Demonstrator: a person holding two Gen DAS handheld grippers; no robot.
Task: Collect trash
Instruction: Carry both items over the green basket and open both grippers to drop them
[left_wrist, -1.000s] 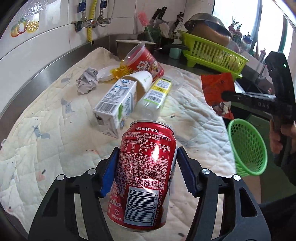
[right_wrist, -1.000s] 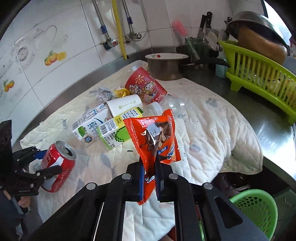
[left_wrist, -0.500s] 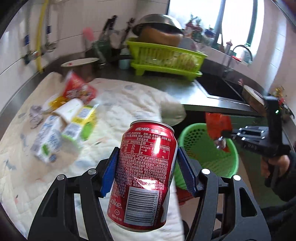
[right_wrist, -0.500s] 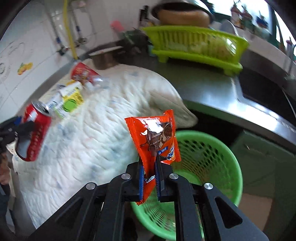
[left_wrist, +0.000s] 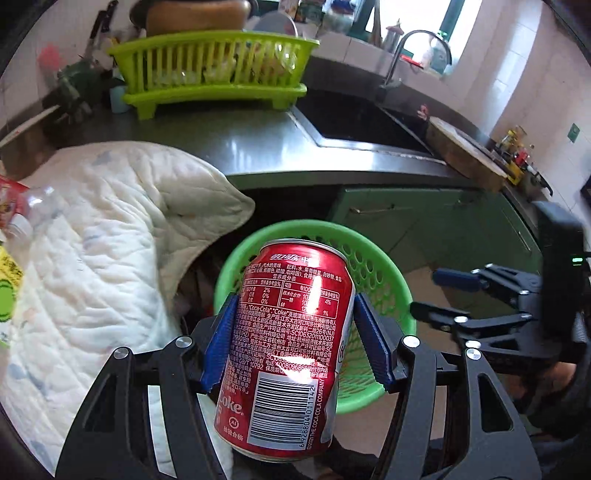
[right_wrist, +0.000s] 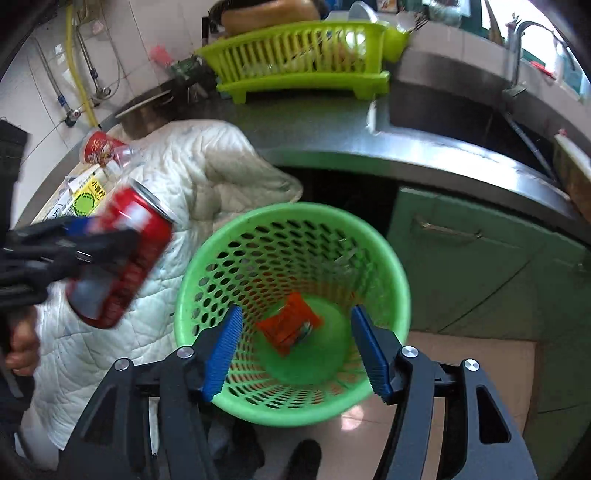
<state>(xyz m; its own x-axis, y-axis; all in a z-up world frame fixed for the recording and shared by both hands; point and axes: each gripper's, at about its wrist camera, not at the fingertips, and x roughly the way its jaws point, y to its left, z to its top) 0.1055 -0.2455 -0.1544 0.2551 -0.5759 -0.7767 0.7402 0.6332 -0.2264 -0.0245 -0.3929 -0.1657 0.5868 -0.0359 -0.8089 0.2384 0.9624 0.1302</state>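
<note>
Green perforated basket (right_wrist: 295, 236) on the floor below the worktop (left_wrist: 236, 136) edge, holds one orange snack wrapper (right_wrist: 290, 325) lying at the bottom; print on it too small to read. Right gripper (right_wrist: 295, 349) above the basket mouth, fingers have just been opening and now stand apart with nothing between them. Left gripper (left_wrist: 293, 341) fingers clamped on the sides of a red can (left_wrist: 288, 343), held in the air over the near rim of the basket. Can label reads "Coca-Cola", "Coke", Chinese text, nutrition table, barcode. White quilted cloth (left_wrist: 92, 240) covers the worktop, corner hanging over the edge beside the basket. More trash at the cloth's far side: red printed cup (right_wrist: 99, 146), clear bottle (right_wrist: 122, 157), carton with yellow-green label (right_wrist: 86, 194). Lime dish rack (left_wrist: 210, 70) and sink (left_wrist: 354, 118) behind.
</note>
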